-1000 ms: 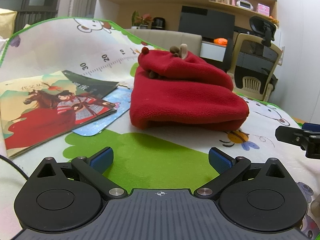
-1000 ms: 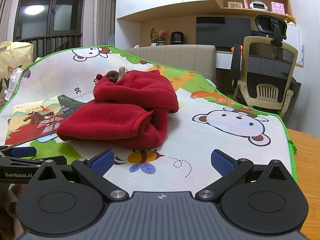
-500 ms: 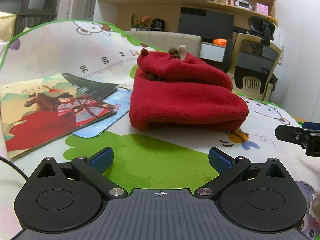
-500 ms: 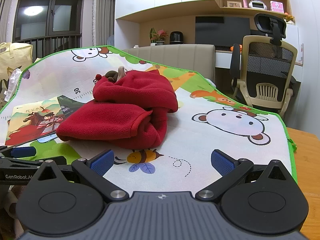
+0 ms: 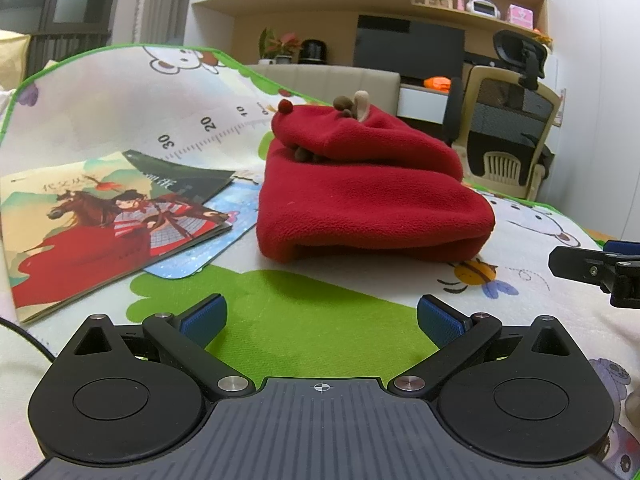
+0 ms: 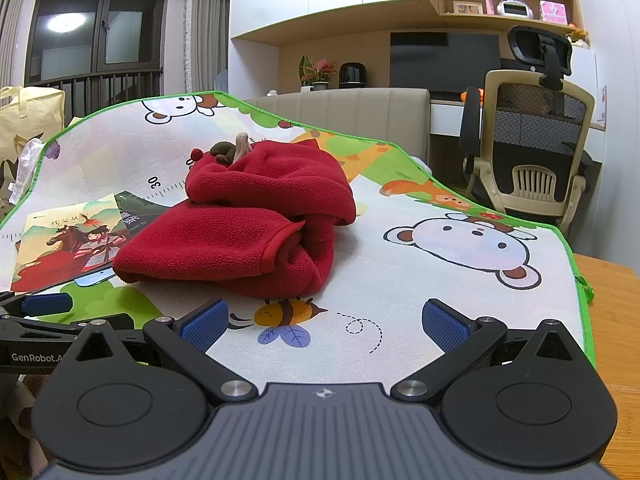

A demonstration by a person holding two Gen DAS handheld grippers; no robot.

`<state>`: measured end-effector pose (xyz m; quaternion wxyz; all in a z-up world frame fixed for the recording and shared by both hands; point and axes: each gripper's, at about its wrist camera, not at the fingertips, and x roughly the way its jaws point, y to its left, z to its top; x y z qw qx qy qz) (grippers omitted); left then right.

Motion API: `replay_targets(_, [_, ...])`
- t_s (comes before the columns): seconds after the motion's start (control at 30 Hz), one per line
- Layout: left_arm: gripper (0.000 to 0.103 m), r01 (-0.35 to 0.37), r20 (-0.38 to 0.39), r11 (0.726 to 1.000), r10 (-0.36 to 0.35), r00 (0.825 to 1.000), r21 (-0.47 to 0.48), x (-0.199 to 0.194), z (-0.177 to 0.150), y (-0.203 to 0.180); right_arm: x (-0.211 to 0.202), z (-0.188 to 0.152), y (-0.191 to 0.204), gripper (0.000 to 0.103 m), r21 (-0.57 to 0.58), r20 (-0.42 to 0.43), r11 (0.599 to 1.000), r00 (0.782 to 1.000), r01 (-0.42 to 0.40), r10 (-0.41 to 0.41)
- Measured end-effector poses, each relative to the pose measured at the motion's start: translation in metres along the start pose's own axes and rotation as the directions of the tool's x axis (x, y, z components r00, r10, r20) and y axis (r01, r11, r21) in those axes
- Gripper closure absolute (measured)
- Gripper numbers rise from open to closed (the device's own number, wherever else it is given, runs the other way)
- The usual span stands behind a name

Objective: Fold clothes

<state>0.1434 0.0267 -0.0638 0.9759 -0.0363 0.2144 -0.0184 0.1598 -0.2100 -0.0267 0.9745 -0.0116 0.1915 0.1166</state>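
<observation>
Your red fleece garment (image 5: 372,196) sits bundled in a thick stack near the middle of the cartoon play mat (image 6: 460,280), small brown and beige trimmings poking out on top. Both tools are let go: your left gripper (image 5: 320,316) hangs with jaws wide and empty over the green patch near the mat's front edge, and your right gripper (image 6: 324,320) gapes empty above the printed bee (image 6: 286,314). Neither touches cloth. It looks folded over already, though lumpy; squaring it may be all that's left. The picture book (image 5: 104,220) lies toward the mat's left edge.
</observation>
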Motion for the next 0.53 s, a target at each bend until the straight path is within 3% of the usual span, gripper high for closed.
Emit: replay_targets(0.53, [0.000,0.003,-0.002,1.000,-0.003,1.000,0.010,-0.0002,0.0008,-0.0020,0.0011,0.0009,-0.0017,0.000,0.013,-0.009,1.000,1.000,-0.002,0.002])
